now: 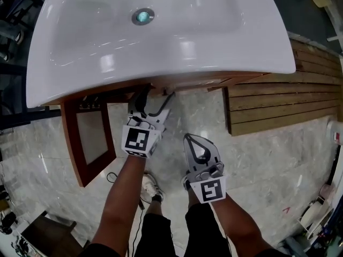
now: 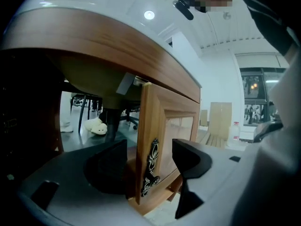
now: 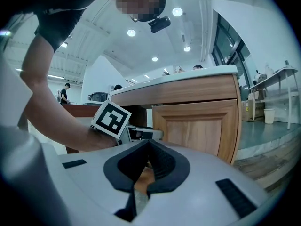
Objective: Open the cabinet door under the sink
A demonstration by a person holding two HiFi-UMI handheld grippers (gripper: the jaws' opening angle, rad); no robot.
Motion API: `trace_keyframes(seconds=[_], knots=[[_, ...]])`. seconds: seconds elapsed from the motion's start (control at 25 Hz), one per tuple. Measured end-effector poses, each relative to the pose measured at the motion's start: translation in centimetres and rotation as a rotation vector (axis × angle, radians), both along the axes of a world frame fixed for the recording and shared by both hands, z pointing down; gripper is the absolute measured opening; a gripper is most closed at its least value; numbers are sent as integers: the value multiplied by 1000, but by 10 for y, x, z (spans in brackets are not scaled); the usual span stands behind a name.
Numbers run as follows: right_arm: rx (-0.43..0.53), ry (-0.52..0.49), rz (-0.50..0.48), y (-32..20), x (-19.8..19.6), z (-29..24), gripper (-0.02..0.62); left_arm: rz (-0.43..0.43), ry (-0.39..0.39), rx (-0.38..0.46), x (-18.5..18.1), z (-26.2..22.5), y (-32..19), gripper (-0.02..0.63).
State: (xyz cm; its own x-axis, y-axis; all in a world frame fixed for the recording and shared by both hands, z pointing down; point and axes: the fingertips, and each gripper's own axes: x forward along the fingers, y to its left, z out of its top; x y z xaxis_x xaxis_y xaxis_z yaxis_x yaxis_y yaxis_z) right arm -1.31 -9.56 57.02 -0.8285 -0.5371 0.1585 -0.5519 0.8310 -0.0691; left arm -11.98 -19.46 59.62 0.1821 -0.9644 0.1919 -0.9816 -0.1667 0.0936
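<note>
The white sink (image 1: 187, 47) overhangs everything, with a slatted wooden pallet (image 1: 278, 103) lying on the marble floor (image 1: 257, 170) off its right corner. Below its left corner a red-framed door (image 1: 88, 138) stands swung wide out. The cabinet door (image 2: 145, 126), in lighter wood, hangs under the sink's front edge. Its free edge sits between the jaws of the left gripper (image 1: 155, 96), which stand wide apart and are not clamped on it. Whether this door is ajar I cannot tell. The right gripper (image 1: 194, 142) hovers nearer the person, over the floor – jaws together, nothing in them. A dark ornate handle (image 2: 151, 166) is mounted low on the cabinet door's edge, between the left jaws.
</note>
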Motion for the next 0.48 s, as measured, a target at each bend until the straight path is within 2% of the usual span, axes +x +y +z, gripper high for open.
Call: trace_keyframes(seconds=[0.24,0.48], knots=[[-13,3,18,2,8,5,20,88,-13,21,7,-8,-14,298],[-22,3,35,2,15,4,20,108,-50,28,12,-13,-21,293]])
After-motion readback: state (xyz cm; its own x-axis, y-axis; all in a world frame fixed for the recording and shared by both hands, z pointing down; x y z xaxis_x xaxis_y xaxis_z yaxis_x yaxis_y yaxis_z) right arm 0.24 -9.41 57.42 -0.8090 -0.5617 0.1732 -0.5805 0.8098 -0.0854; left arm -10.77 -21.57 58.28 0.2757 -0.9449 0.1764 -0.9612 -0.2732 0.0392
